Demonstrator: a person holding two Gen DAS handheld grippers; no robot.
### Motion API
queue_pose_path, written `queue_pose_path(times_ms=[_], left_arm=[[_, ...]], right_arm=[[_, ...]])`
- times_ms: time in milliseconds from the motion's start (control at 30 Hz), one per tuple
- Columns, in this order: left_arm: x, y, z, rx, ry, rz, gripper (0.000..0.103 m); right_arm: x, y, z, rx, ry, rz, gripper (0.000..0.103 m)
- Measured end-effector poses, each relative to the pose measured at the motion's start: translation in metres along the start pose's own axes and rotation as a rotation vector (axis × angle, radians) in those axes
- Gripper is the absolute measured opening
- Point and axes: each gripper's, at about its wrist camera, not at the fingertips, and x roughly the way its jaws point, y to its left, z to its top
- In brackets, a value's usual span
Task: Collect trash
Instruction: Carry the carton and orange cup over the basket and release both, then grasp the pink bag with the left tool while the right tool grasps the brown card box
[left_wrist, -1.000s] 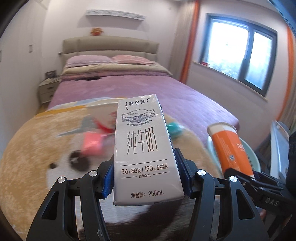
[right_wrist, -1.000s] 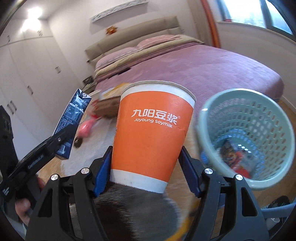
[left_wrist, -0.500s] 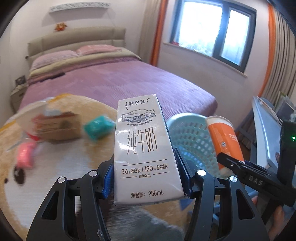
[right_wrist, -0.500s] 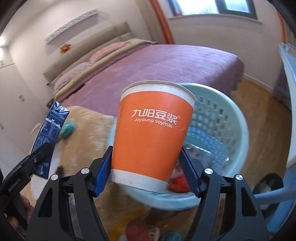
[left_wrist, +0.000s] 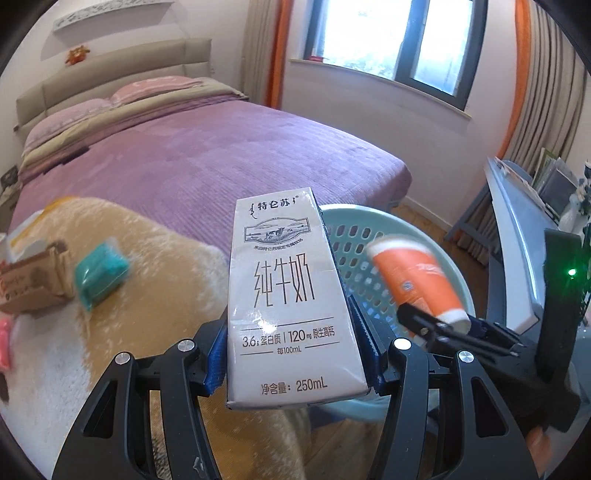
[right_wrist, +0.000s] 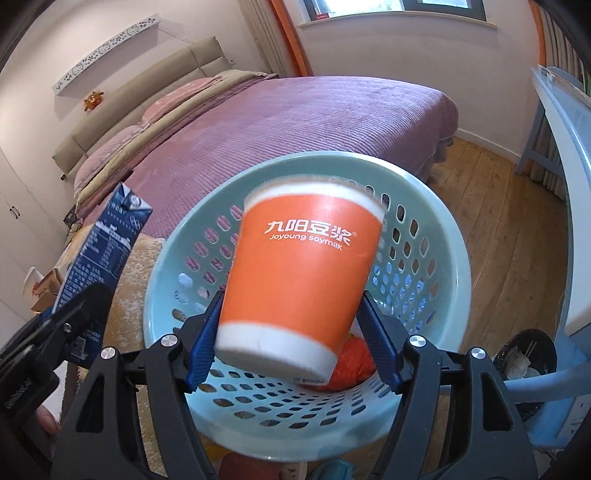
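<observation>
While both grippers sit over the basket area, each carries one item. Right gripper (right_wrist: 288, 343): one orange soymilk cup (right_wrist: 301, 284), tilted, motion-blurred, directly above the mouth of the pale-green perforated basket (right_wrist: 436, 206). The blue pads stand wider than the cup base, with a visible gap on the right side; on the left, cannot tell if the pad touches. Jaws read as apart, cup loose between them. Left gripper (left_wrist: 291, 354): one milk carton (left_wrist: 286, 295), 250 mL, upright, jaws clamped on both of its sides near the bottom. The carton sits just at the basket's near-left rim (left_wrist: 369, 212), not yet over the opening.

Basket count: one. Inside it, at least one red-orange wrapper (right_wrist: 351, 363) at the bottom, partly hidden by the cup.

On the fuzzy tan rug (left_wrist: 155, 280) to the left: one teal packet (left_wrist: 99, 273), one brown cardboard box (left_wrist: 35, 280), one pink item (left_wrist: 4, 343) cut off at the frame edge.

Beyond: one bed with a purple cover (left_wrist: 207, 155), one window (left_wrist: 391, 40), a grey-blue table (left_wrist: 517, 236) on the right.
</observation>
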Motion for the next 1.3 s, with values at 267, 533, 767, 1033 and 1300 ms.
queue_pose_path(times_ms=[267,533,767,1033,1300], left_arm=[[-0.009,-0.007,0.0,0.024,-0.031,-0.005,0.075],[-0.038,0.016,-0.006,-0.021,-0.072,-0.027,0.075],[-0.076,0.054,-0.012,-0.099,-0.136,0.004,0.075],[-0.135,0.105,-0.015,-0.171,-0.253,0.103,0.075],[-0.175,0.173,-0.037,-0.287,-0.304,0.241,0.075]], right_arm=[[0.001,-0.002,0.002,0.028,0.008,0.024,0.067],[-0.022,0.016,0.0,0.001,-0.032,0.057,0.067],[-0.045,0.055,-0.004,-0.08,-0.07,0.119,0.067],[-0.063,0.125,-0.014,-0.231,-0.104,0.218,0.067],[-0.043,0.193,-0.037,-0.336,-0.099,0.31,0.067]])
